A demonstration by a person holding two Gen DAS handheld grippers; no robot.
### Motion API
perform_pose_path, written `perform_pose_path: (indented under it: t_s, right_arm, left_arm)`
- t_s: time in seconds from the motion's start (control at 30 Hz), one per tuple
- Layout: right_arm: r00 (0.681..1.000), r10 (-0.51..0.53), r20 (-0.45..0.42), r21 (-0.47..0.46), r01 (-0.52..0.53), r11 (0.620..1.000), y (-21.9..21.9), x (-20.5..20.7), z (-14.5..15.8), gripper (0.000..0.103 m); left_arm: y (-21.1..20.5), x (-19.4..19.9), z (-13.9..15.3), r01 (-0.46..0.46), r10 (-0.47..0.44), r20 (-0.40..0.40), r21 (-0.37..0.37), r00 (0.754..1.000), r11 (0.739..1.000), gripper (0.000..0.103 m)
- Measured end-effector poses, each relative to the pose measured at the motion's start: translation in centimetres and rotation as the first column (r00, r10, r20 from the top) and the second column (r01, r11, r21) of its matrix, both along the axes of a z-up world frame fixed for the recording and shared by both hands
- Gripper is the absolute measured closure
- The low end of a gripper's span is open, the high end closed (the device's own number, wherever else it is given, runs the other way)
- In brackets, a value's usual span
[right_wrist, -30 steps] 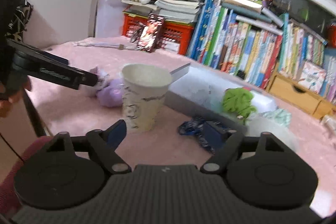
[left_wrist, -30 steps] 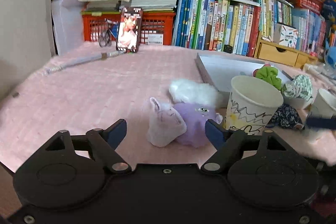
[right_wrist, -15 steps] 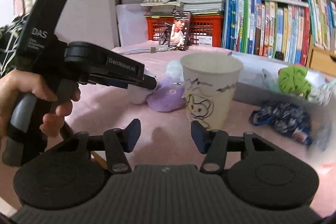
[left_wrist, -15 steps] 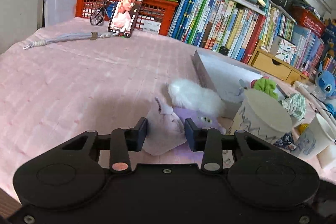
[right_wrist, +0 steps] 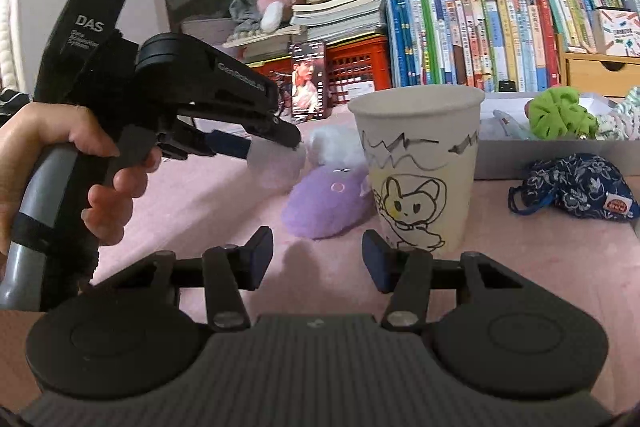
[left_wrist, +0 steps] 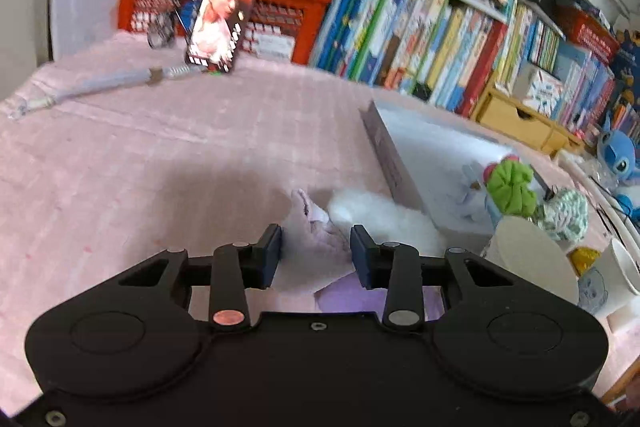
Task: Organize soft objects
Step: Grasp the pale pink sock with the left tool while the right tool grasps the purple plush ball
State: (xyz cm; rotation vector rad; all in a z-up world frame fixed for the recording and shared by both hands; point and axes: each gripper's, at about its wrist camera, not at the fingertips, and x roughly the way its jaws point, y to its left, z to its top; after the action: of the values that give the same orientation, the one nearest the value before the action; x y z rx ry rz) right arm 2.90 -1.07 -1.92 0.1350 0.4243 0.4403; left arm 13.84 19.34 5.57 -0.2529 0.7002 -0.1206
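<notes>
My left gripper (left_wrist: 316, 255) is shut on a pale lilac plush piece (left_wrist: 316, 227), which fills the gap between its fingers above the pink cloth. In the right wrist view the left gripper (right_wrist: 264, 147) holds that pale plush (right_wrist: 276, 167) beside a purple plush (right_wrist: 324, 203) and a white fluffy ball (right_wrist: 334, 147). My right gripper (right_wrist: 318, 259) is open and empty, low over the cloth in front of a drawn-on paper cup (right_wrist: 420, 171). A grey tray (left_wrist: 432, 163) holds a green scrunchie (left_wrist: 510, 187).
A navy floral pouch (right_wrist: 576, 191) lies right of the cup. A knitted scrunchie (left_wrist: 564, 213) and more cups (left_wrist: 622, 267) are at the right. Books (left_wrist: 440, 39), a red crate (left_wrist: 280, 23) and a photo card (left_wrist: 222, 23) line the back.
The left gripper moved forward over the pale plush and closed on it. The right gripper narrowed a little and swung left, so the cup sits before it.
</notes>
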Motion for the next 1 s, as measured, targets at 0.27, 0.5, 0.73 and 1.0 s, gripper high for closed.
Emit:
perform_pose_path:
  t_s: [0.27, 0.5, 0.73, 1.0]
  right_arm:
    - [0.995, -0.097, 0.014, -0.003, 0.097, 0.995, 2.0, 0.8, -0.2, 0.041]
    - [0.985, -0.169, 0.027, -0.047, 0.17, 0.984, 4.3, 1.9, 0.1, 0.031]
    - [0.982, -0.189, 0.007, -0.079, 0.189, 0.979, 4.9, 2.5, 0.4, 0.03]
    - [0.981, -0.192, -0.013, -0.089, 0.19, 0.978, 4.6, 2.8, 0.5, 0.052]
  left_arm:
    - [0.1, -0.2, -0.1, 0.03, -0.03, -0.029, 0.006, 0.999, 1.0, 0.068]
    - [0.2, -0.5, 0.0, 0.04, -0.039, -0.031, 0.012, 0.999, 0.999, 0.068]
    - [0.4, -0.6, 0.0, 0.041, -0.04, -0.031, 0.005, 0.999, 0.999, 0.068]
    - [0.8, -1.1, 0.1, 0.034, -0.034, -0.029, 0.002, 0.999, 0.999, 0.068]
